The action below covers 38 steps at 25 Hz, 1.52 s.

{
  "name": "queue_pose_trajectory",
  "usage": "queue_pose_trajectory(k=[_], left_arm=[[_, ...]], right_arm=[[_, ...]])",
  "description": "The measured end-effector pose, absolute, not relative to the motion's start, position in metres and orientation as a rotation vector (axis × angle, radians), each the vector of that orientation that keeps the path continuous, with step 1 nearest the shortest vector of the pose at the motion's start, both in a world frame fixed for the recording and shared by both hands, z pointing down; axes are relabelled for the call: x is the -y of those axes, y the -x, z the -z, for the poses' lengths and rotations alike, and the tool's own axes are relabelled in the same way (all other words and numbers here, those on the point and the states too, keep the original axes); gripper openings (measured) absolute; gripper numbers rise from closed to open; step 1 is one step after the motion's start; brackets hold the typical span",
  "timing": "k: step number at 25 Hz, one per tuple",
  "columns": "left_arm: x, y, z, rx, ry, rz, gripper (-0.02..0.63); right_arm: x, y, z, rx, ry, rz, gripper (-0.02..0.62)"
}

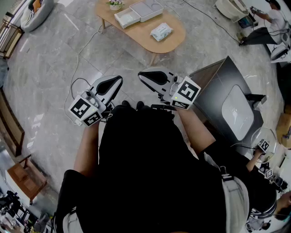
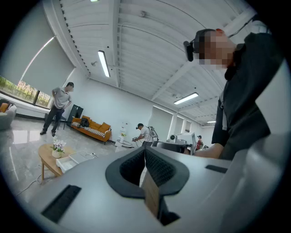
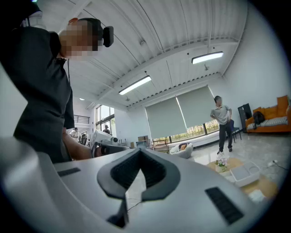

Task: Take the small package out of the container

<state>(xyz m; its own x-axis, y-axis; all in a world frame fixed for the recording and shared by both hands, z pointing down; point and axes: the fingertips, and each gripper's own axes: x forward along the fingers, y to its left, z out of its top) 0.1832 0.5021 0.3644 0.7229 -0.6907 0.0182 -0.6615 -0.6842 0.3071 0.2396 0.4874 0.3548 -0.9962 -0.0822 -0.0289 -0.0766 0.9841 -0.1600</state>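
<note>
Both grippers are held level in front of the person's body, well short of the oval wooden table. On that table lie two white containers and a small pale package beside them. My left gripper is shut with nothing in it; its black pads meet in the left gripper view. My right gripper is also shut and empty, pads together in the right gripper view. The table shows far off in both gripper views, with a white container.
A small potted plant stands at the table's far end. A dark cabinet with a white device is close on the right. A cable trails over the grey floor. A wooden chair sits lower left. Other people stand around the room.
</note>
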Motion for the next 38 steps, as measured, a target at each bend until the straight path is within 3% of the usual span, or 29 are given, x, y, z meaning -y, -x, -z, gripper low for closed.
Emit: queue_pose_trajectory(k=[38], left_arm=[[-0.486,-0.174,-0.386,1.117,-2.540,0.154,0.018]], right_arm=[[-0.451,-0.239,-0.371,-3.024,0.168,0.393,0.011]])
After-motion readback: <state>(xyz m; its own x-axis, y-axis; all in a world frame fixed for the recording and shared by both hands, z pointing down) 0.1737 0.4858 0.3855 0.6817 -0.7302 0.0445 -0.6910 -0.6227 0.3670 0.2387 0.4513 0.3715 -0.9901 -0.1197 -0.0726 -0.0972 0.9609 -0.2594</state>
